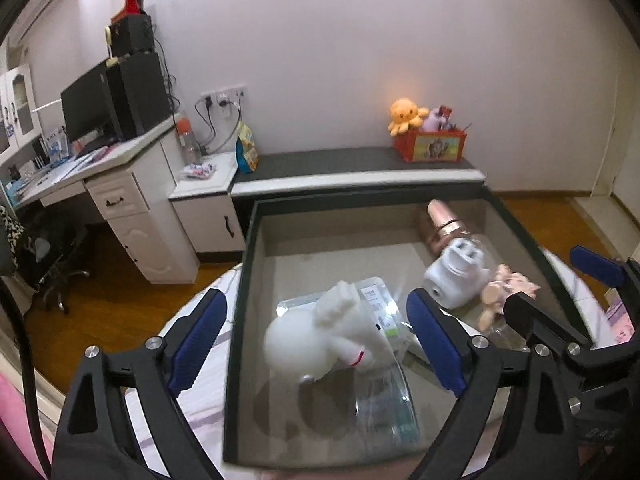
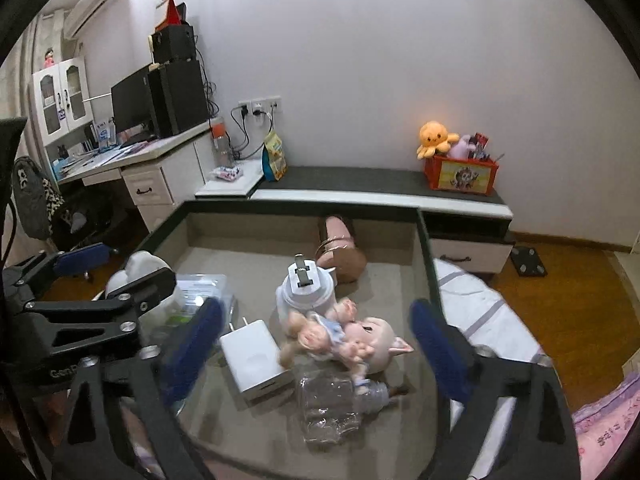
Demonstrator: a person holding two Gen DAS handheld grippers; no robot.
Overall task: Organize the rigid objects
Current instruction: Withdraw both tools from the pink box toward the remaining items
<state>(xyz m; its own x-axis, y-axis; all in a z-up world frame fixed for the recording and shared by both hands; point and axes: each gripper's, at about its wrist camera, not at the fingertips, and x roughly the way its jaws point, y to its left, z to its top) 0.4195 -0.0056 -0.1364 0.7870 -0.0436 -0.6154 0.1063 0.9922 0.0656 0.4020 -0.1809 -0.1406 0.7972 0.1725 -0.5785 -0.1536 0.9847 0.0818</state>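
Two grippers, left gripper (image 1: 316,336) and right gripper (image 2: 316,344), are hovering wide open, gripping nothing, over the dark-rimmed tray (image 2: 425,256). Glossy pig figurine (image 2: 360,344) is lying sideways, head pointing right, beside a boxy white charger (image 2: 256,360).

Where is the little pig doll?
In the right wrist view, the pig doll lies in the box, right of the white charger and above the clear bottle.

White letters reading "Gen" are seen on the black body of the left claw (image 2: 138,276), the rest being cut off. Print on the clear packet (image 1: 376,300) and the pink sheet (image 2: 608,428) cannot be read.
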